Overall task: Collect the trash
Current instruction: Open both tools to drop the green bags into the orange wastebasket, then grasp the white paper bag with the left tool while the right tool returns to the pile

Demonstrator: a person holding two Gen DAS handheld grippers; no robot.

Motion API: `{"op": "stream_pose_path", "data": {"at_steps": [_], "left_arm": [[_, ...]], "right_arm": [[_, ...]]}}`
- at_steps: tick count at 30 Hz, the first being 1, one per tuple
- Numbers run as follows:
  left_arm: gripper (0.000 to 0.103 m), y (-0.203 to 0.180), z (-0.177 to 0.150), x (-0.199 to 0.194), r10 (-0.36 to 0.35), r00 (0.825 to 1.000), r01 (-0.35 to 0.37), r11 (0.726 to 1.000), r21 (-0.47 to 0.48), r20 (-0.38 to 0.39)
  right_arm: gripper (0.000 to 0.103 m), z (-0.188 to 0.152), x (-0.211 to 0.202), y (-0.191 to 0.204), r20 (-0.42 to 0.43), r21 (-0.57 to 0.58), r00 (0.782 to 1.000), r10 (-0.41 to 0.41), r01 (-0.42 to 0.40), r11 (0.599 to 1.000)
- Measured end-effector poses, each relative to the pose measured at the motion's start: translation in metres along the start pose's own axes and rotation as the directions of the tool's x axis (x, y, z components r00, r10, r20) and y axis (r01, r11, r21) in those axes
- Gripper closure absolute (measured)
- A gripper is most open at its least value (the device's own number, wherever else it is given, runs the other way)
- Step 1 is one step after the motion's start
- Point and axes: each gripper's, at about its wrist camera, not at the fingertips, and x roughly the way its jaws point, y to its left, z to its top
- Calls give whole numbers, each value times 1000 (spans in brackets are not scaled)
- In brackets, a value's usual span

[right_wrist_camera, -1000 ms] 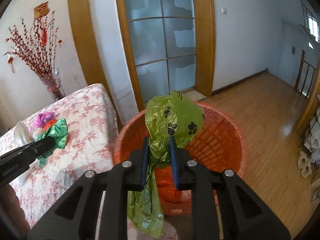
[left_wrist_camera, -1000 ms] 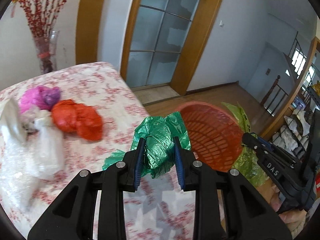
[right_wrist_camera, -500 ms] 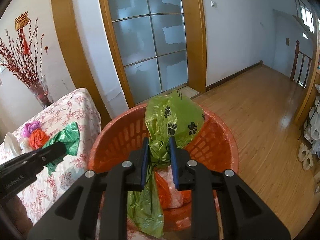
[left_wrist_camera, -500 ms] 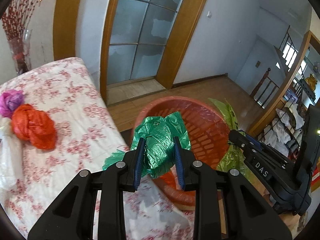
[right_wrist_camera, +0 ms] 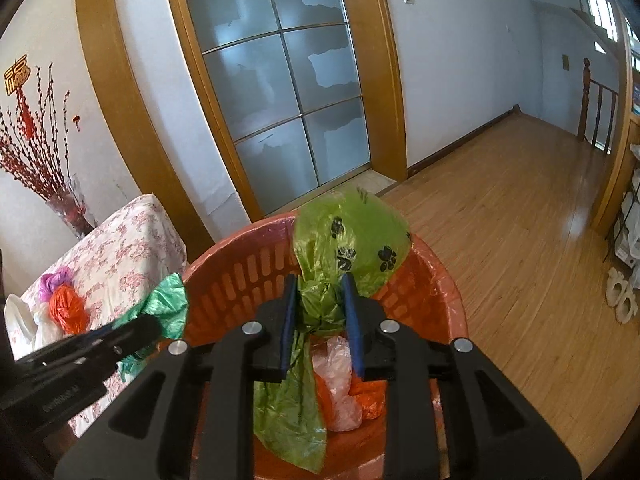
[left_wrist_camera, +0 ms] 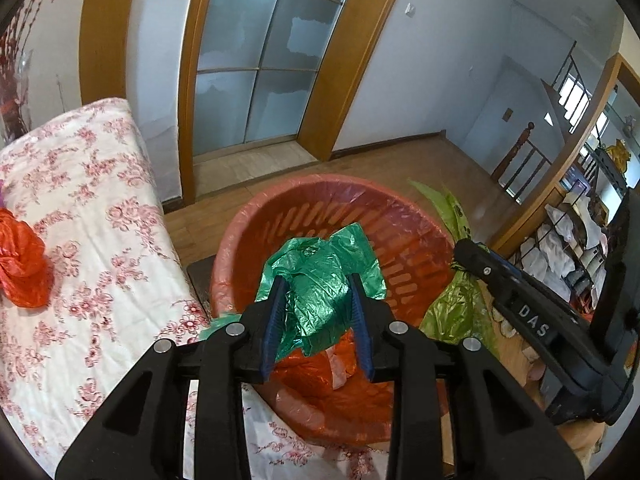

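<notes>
My left gripper (left_wrist_camera: 316,280) is shut on a dark green plastic bag (left_wrist_camera: 320,280) and holds it over the orange basket (left_wrist_camera: 412,216). My right gripper (right_wrist_camera: 320,280) is shut on a light green bag with black paw prints (right_wrist_camera: 352,240), also above the orange basket (right_wrist_camera: 444,288). The right gripper and its light green bag (left_wrist_camera: 460,308) show at the basket's right rim in the left wrist view. The left gripper with the dark green bag (right_wrist_camera: 168,304) shows at the basket's left rim in the right wrist view. Orange and clear plastic scraps (right_wrist_camera: 340,376) lie inside the basket.
A table with a floral cloth (left_wrist_camera: 100,240) stands left of the basket. An orange bag (left_wrist_camera: 20,260) lies on it, with a purple bag (right_wrist_camera: 50,282) and white bags (right_wrist_camera: 20,320) beside it. A vase of red twigs (right_wrist_camera: 68,208) stands at the back. Wooden floor (right_wrist_camera: 520,220) spreads right.
My left gripper has carried the dark green bag from over the table rightward to above the basket. My right gripper has moved slightly forward over the basket with its bag.
</notes>
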Motion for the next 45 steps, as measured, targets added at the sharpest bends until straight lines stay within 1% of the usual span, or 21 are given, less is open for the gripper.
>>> {"op": "stream_pose_path", "data": {"at_steps": [1,2,5,6,9,11,14,15,16,19,21,25,28,31,34,35,37,38,40,43,45], "left_arm": [[67,0,0,1,1,1000,-1,1000,0,-3],[65,1,0,3,5,1000,-5,1000,-1,-7],[60,4,-1,6,15,1000,-15,1000,-5,-22],[56,5,-2,7,18,1000,-18,1000,-8,-26],[53,7,-3,6,34,999,-34,999,-10,-29],[50,11,-4,2,51,998,-51,999,-14,-29],[45,18,-7,-7,81,997,-82,997,-10,-15],[41,20,-8,-11,93,996,-93,996,-7,-11],[41,22,-10,-15,108,994,-108,994,-3,-3],[39,28,-17,-32,166,986,-167,986,14,22],[39,35,-20,-40,192,981,-192,981,11,34],[38,54,-26,-61,250,967,-250,968,-14,51],[37,75,-32,-79,297,953,-294,954,-52,62],[36,100,-33,-99,346,935,-337,936,-104,75],[29,125,-33,-126,411,906,-392,905,-163,103],[27,138,-35,-139,444,888,-419,888,-188,118],[27,157,-35,-157,490,861,-456,861,-224,133],[27,169,-37,-168,517,845,-474,843,-252,138],[27,189,-37,-184,556,819,-501,814,-295,141],[27,214,-36,-197,600,789,-537,779,-323,136],[27,226,-35,-198,619,775,-556,763,-328,125]], "right_arm": [[77,0,1,0,0,5,1000,4,-4,1000],[73,0,1,-2,0,8,1000,6,-6,1000],[70,-2,1,-5,1,15,1000,2,-2,1000],[69,-3,1,-7,1,19,1000,-2,2,1000],[61,-4,0,-10,4,28,1000,-15,15,1000],[48,-5,-2,-12,9,28,999,-32,32,999],[36,-8,-5,-11,22,12,998,-60,60,998],[34,-9,-7,-10,26,1,997,-66,66,998],[31,-10,-8,-8,29,-7,997,-69,69,998],[29,-12,-11,-4,32,-28,997,-76,76,997],[28,-13,-12,-2,28,-32,997,-73,74,997],[28,-17,-14,9,22,-50,998,-66,67,996],[28,-20,-19,22,19,-75,998,-53,54,996],[28,-23,-22,34,16,-100,999,-40,41,994],[28,-28,-25,49,9,-126,1000,-19,20,992],[28,-29,-25,55,6,-134,1000,-11,12,991],[28,-31,-25,65,0,-148,1000,3,-3,989],[28,-33,-25,72,-4,-157,1000,12,-12,987],[28,-36,-25,83,-12,-177,1000,28,-30,984],[28,-40,-25,96,-21,-202,999,44,-48,978],[28,-41,-25,103,-27,-210,998,52,-57,976]]}}
